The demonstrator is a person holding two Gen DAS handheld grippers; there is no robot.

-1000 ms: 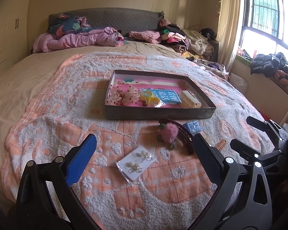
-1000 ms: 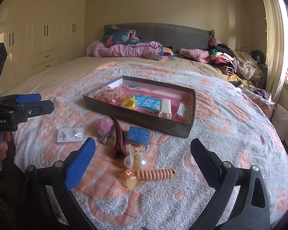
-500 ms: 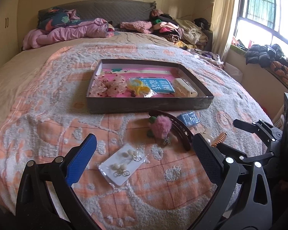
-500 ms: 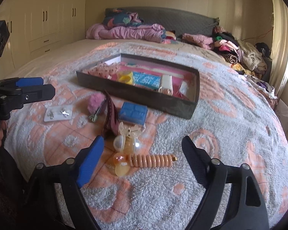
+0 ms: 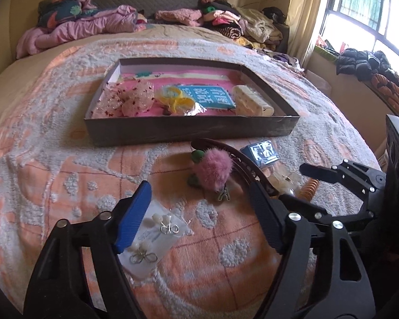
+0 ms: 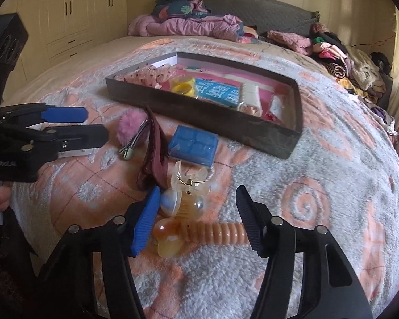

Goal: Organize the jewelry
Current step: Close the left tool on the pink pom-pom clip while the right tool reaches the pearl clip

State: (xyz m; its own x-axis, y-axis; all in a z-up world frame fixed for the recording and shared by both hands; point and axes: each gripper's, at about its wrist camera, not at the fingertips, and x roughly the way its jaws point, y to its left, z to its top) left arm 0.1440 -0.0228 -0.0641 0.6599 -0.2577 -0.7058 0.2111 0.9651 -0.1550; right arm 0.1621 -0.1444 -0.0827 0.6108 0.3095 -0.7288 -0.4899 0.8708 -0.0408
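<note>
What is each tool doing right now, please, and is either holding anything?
Left tool: open, jaws just been closing over the earring card, holding nothing.
Right tool: open, jaws just been closing around the orange spiral hair tie, not gripping.

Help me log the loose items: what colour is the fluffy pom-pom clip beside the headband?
Pink; the pom-pom clip shows best in the left wrist view.

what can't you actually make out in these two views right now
- Earring card: left wrist view, its left edge hidden behind the left gripper's blue pad.
- Orange spiral hair tie: left wrist view, mostly hidden behind the right gripper.
- Blue card in the tray: print too blurred to read.
</note>
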